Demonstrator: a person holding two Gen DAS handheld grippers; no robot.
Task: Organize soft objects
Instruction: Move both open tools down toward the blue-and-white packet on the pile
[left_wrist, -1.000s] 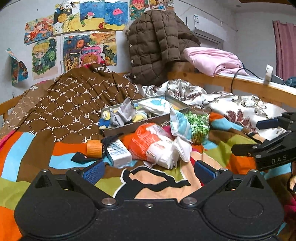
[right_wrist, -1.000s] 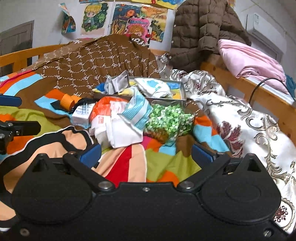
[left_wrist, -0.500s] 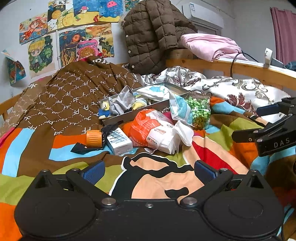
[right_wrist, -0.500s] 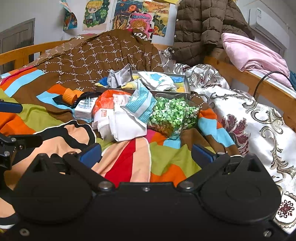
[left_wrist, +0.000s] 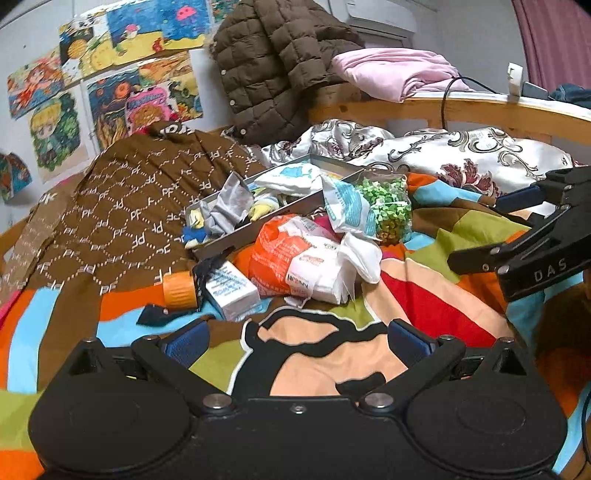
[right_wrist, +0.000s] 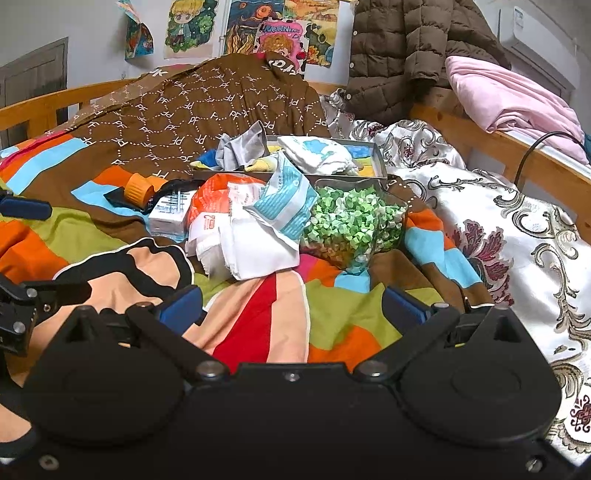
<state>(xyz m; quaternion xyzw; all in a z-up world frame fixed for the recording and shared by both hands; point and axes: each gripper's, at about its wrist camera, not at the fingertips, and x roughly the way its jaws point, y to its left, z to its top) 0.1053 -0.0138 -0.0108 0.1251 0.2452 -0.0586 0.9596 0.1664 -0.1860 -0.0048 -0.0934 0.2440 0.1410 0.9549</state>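
A pile of soft packs lies on the striped bedspread: an orange-and-white tissue pack (left_wrist: 295, 258) (right_wrist: 218, 210), a blue-striped white pack (left_wrist: 347, 210) (right_wrist: 284, 206), and a clear bag of green pieces (left_wrist: 388, 210) (right_wrist: 351, 225). Behind them a grey tray (left_wrist: 236, 242) (right_wrist: 378, 162) holds a grey cloth (left_wrist: 229, 206) (right_wrist: 240, 147) and a white-and-blue pack (left_wrist: 291, 181) (right_wrist: 321, 153). My left gripper (left_wrist: 297, 339) is open and empty, short of the pile. My right gripper (right_wrist: 291, 308) is open and empty, also short of it.
An orange-capped item (left_wrist: 179, 290) (right_wrist: 138, 190) and a small white box (left_wrist: 232, 290) (right_wrist: 168, 218) lie left of the pile. A brown patterned blanket (left_wrist: 122, 206) is behind, a floral quilt (right_wrist: 517, 229) to the right, with a wooden bed rail (left_wrist: 461, 110).
Both grippers have moved slightly nearer the pile and tilted; the objects have not moved. Both stay open.
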